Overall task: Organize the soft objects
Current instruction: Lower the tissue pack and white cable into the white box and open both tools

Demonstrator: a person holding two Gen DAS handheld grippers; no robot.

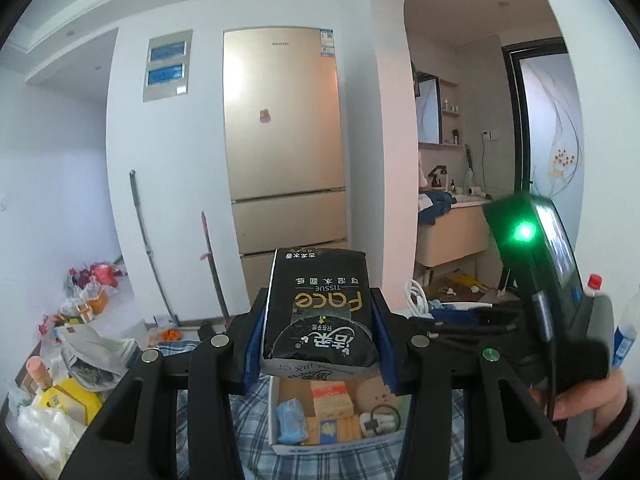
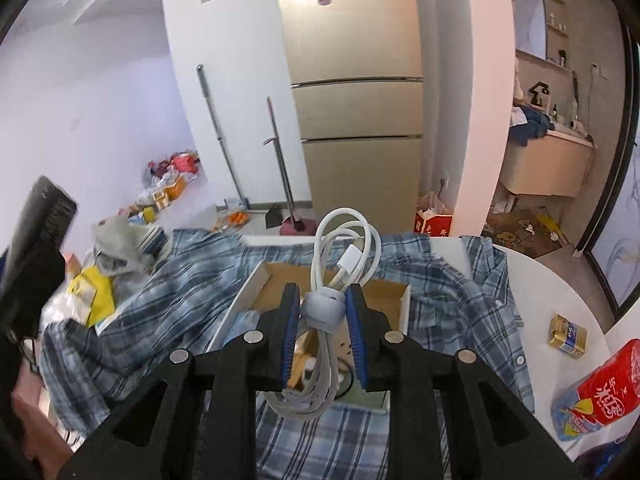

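Mid-sort over a plaid shirt [image 2: 192, 292]: the left gripper [image 1: 318, 332] clamps a black tissue pack [image 1: 320, 304] above an open cardboard box [image 1: 292, 446] already holding several small items, while the right gripper [image 2: 323, 312] pinches a bundled white cable [image 2: 340, 264] over it. Both, it seems, remain to be placed.

Soft, even indoor light; fisheye bending and dark vignette at edges.

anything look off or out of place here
The plaid shirt lies rumpled under the cardboard box, so the box sits on cloth. Both tools hold items above it: tissue pack, white cable.
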